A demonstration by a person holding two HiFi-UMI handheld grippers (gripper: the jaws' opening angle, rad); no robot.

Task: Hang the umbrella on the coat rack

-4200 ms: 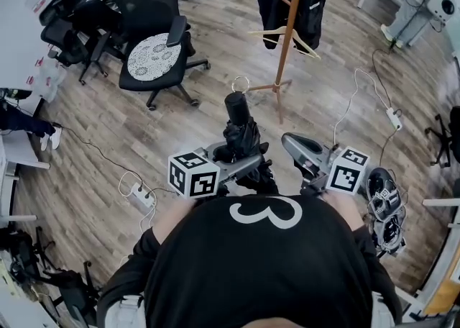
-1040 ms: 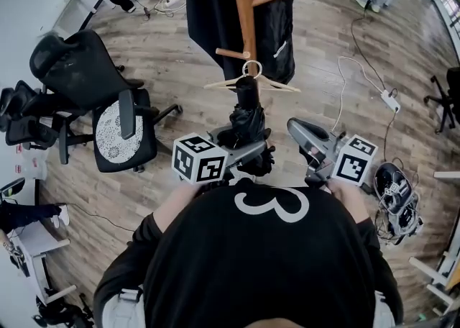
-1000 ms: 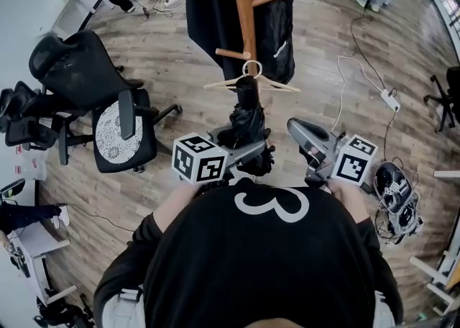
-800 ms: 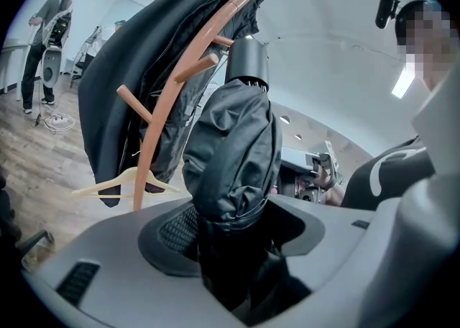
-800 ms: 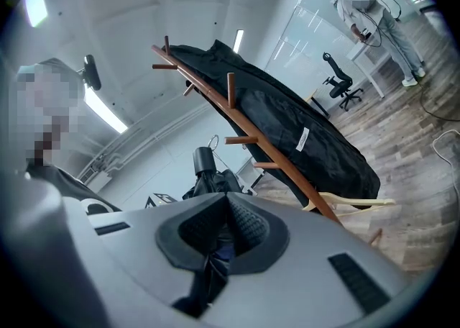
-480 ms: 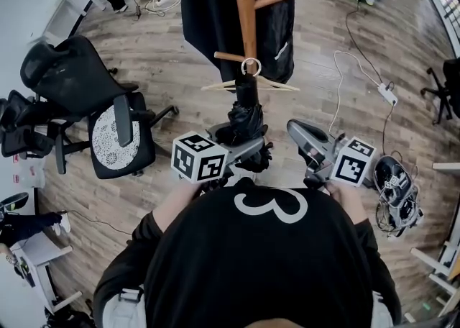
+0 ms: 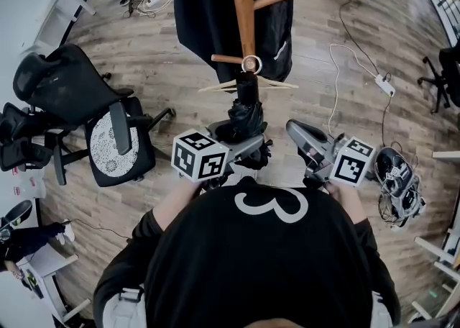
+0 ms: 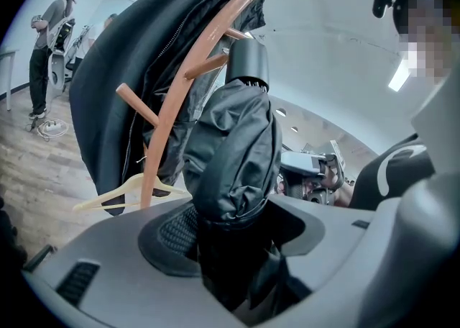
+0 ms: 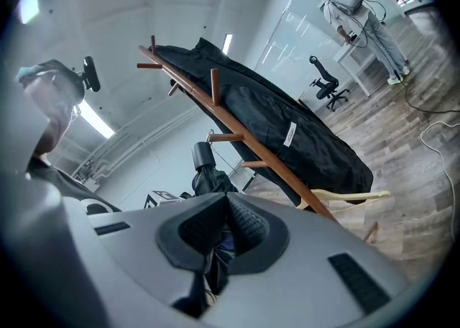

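- Gripping the folded umbrella (image 8: 233, 154) round its bundled black canopy, my left gripper (image 8: 237, 247) presses both jaws into the fabric. The umbrella stands upright with its handle end uppermost.
- My right gripper (image 9: 223, 229) is clenched on nothing, its ribbed pads meeting. It sits beside the left one and apart from the umbrella.
- Step in hand, as I judge it: presenting the metal ring (image 7: 250, 65) at the umbrella's top to a short lower peg (image 7: 228, 59) of the wooden coat rack (image 7: 243, 3). In the head view the ring overlaps the peg's tip.
- Next move, by my estimate: carry the ring fully over the peg, lower it until the peg bears the weight, and only then part the left jaws.
- Hard to make out: whether the ring already encircles the peg or merely lies in front of it, since no view settles the depth.
- In the left gripper view the umbrella's own cap blocks the ring.
- The rack's foot is out of sight. A black coat (image 7: 201, 3) and a pale hanger (image 7: 215, 87) cover much of the pole.
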